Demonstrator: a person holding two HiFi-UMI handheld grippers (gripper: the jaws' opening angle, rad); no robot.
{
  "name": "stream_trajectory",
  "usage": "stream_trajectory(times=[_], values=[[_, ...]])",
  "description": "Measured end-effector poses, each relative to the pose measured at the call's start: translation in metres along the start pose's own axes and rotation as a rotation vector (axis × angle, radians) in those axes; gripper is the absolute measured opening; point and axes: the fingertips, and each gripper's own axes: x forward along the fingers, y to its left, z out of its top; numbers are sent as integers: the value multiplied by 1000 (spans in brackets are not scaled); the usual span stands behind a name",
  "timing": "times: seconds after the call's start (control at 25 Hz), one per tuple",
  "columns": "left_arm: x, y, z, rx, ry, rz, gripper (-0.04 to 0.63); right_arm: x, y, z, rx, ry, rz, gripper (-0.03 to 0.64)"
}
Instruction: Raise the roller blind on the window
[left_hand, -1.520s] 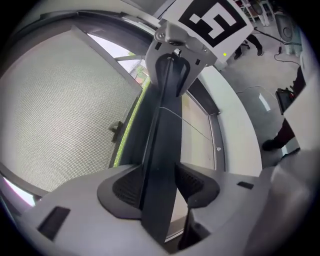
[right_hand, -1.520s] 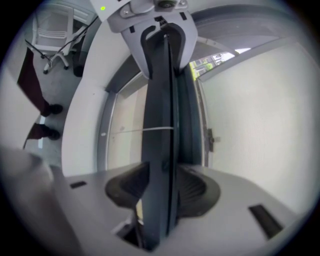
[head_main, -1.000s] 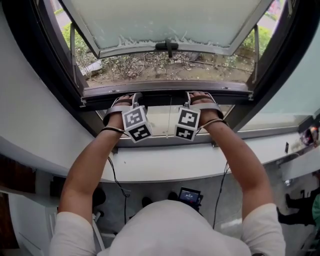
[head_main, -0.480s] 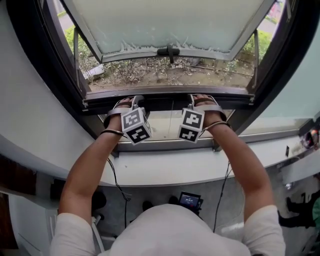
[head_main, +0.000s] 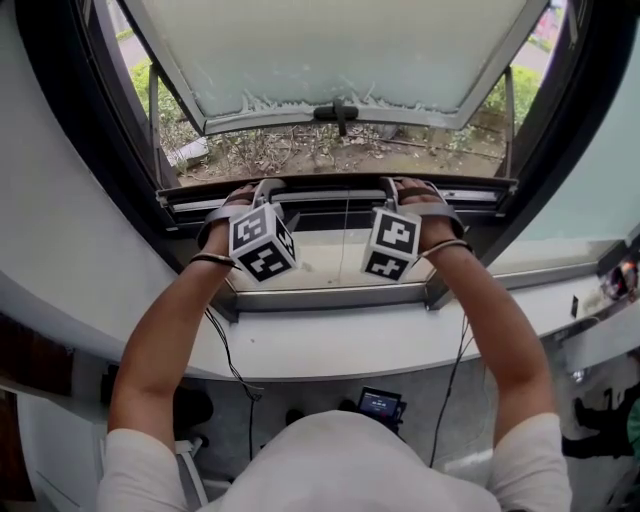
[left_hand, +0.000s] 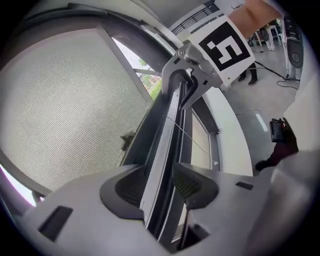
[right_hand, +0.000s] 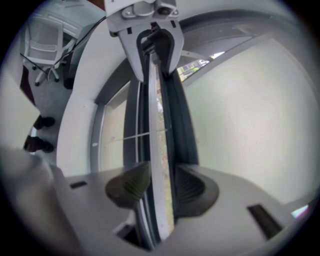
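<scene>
Head view first, and we're going up! Both my claws sit higher against the window than a second ago, and the blind's bottom bar (head_main: 335, 200) has come up with them. The pale panel (head_main: 320, 258) under the bar shows taller now, and the lower frame (head_main: 330, 298) lies further below my wrists. Both marker cubes have tipped as well, turning new faces to the camera.

On to the grip. My left claw (head_main: 262, 190) stands wide, but it isn't empty. Left gripper view has the bar running straight between its two ribbed pads (left_hand: 131, 187), and they squeeze it from both sides. My right claw (head_main: 392, 187) is the same story: in the right gripper view the bar passes between its pads (right_hand: 131, 186) and they're clamped on it. The spread of both claws looks no different from the earlier frames.

Now the count:
- **Claws:** two, both on the bar, left and right of its middle and apart from each other.
- **Cubes:** two, the left cube (head_main: 262, 243) and the right cube (head_main: 394, 243).
- **Bar:** one, stretched level across the window, above the lower frame.
- **Cord:** one thin cord (head_main: 346, 240), hanging down the pale panel between my claws.
- **Sash:** one sash (head_main: 330, 50), swung outward beyond the bar, with one dark handle (head_main: 337, 112) on its lower edge.
- **Sill:** one white sill (head_main: 330, 345), curving under my two bare forearms.
</scene>
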Motion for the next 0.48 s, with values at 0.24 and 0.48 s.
stream_trajectory(times=[0.24, 0.48], values=[[-10, 11, 8, -17, -25, 8, 186, -9, -13, 1, -5, -14, -32, 169], [-23, 32, 20, -14, -58, 47, 186, -20, -38, 5, 17, -39, -91, 169]])
